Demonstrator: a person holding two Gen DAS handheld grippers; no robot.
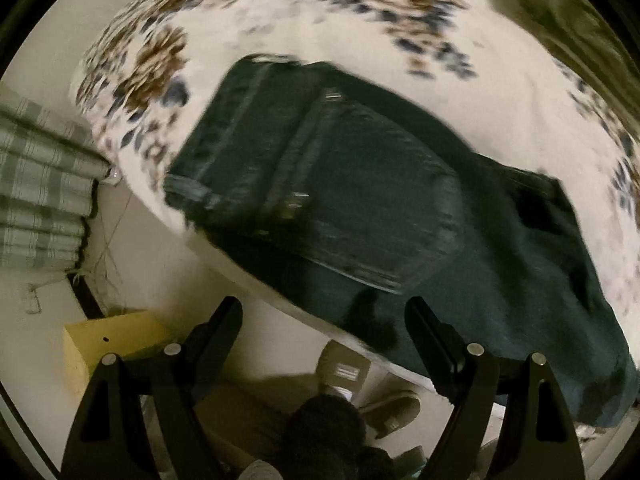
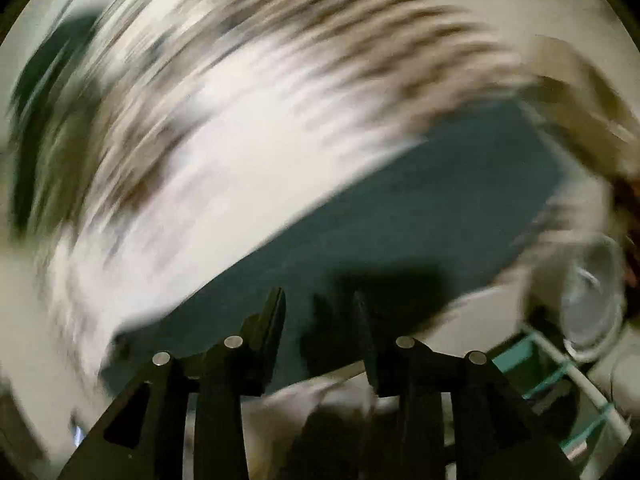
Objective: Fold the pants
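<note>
Dark green-blue jeans [image 1: 340,208] lie on a white bed cover with brown and blue flowers [image 1: 400,68]. A back pocket faces up and a leg runs off to the right along the bed's edge. My left gripper [image 1: 324,308] is open and empty, above the bed's near edge, just short of the jeans. In the blurred right wrist view a flat stretch of the jeans [image 2: 400,216] crosses the cover. My right gripper [image 2: 320,300] is open and empty above the near edge of that stretch.
A green checked cloth [image 1: 40,184] hangs at the left. A yellow box [image 1: 108,340] and slippers [image 1: 384,412] are on the floor below the bed's edge. A clear glass jar [image 2: 592,296] and a glass-shelf rack [image 2: 568,380] stand at the right.
</note>
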